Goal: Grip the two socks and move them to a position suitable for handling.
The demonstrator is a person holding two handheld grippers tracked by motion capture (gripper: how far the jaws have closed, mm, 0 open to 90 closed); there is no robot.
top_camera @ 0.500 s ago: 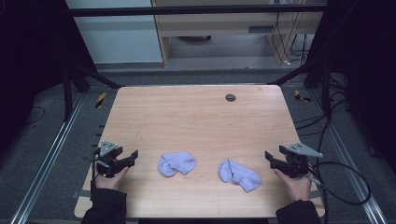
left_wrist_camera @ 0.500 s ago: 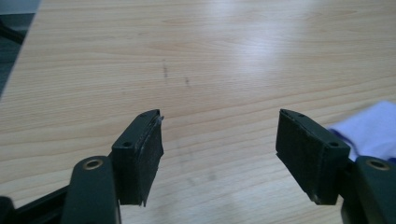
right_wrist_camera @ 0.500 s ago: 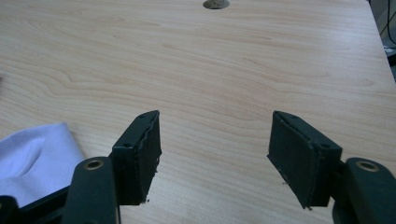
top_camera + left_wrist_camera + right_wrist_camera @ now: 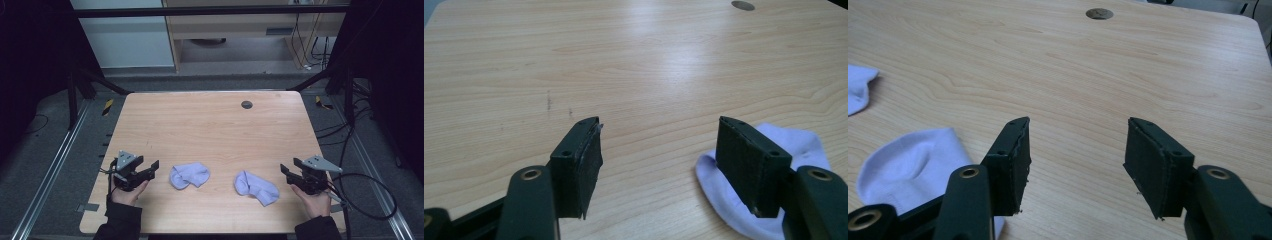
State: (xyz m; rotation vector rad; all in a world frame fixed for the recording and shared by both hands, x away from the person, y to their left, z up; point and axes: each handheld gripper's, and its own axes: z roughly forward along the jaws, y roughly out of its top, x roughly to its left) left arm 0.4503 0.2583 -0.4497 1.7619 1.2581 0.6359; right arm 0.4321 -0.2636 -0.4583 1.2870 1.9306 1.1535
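Observation:
Two lavender socks lie crumpled near the front of a light wooden table (image 4: 210, 130). The left sock (image 4: 189, 176) sits just right of my left gripper (image 4: 152, 169), which rests low over the table with its jaws open and nothing between them. In the left gripper view this sock (image 4: 796, 140) is partly behind the right jaw of the gripper (image 4: 659, 150). The right sock (image 4: 256, 187) lies just left of my right gripper (image 4: 289, 169), also open and holding nothing. The right gripper view has that sock (image 4: 913, 162) beside the left jaw of the gripper (image 4: 1075, 150), and the other sock (image 4: 858, 92) at the left edge.
A small dark round grommet (image 4: 246, 104) is set in the table near its far edge. Bare wood stretches between the socks and that edge. Dark frame posts and cables stand around the table, and a cable (image 4: 370, 200) trails from the right gripper.

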